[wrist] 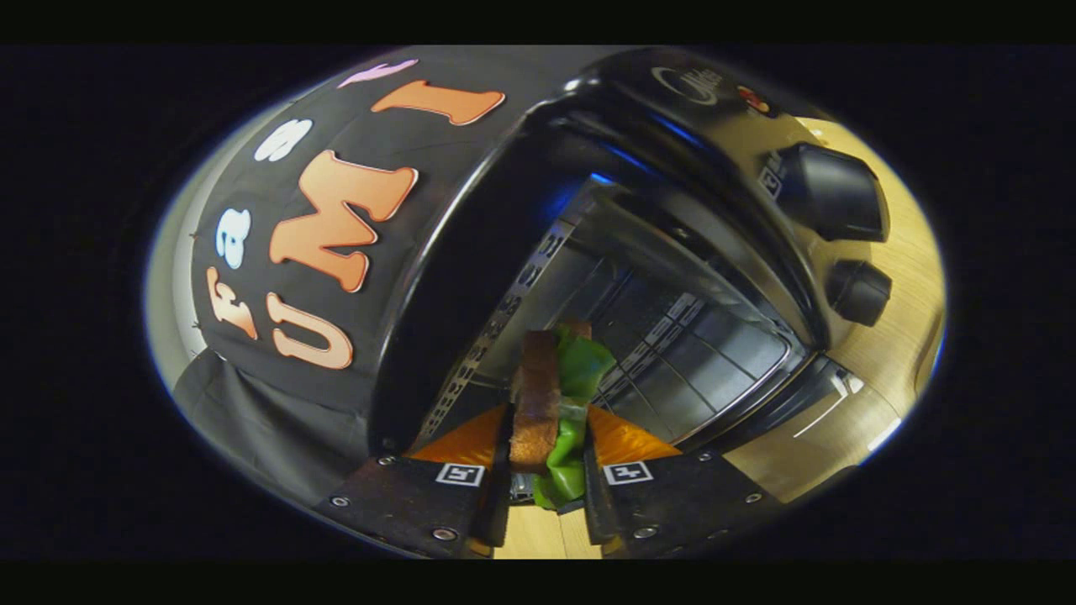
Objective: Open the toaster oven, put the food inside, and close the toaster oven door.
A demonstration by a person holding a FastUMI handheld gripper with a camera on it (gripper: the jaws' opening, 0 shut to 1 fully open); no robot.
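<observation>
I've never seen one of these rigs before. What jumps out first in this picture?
A sandwich, brown bread with green filling, stands on edge, pinched between the two fingers of the gripper. Just beyond it gapes the black toaster oven, door open, with a wire rack in its shiny inside. Two black knobs sit on the oven's front beside the opening.

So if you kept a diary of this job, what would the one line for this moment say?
hand-held gripper: shut on sandwich | toaster oven: door open, rack bare | sandwich at the opening, not yet inside
</observation>
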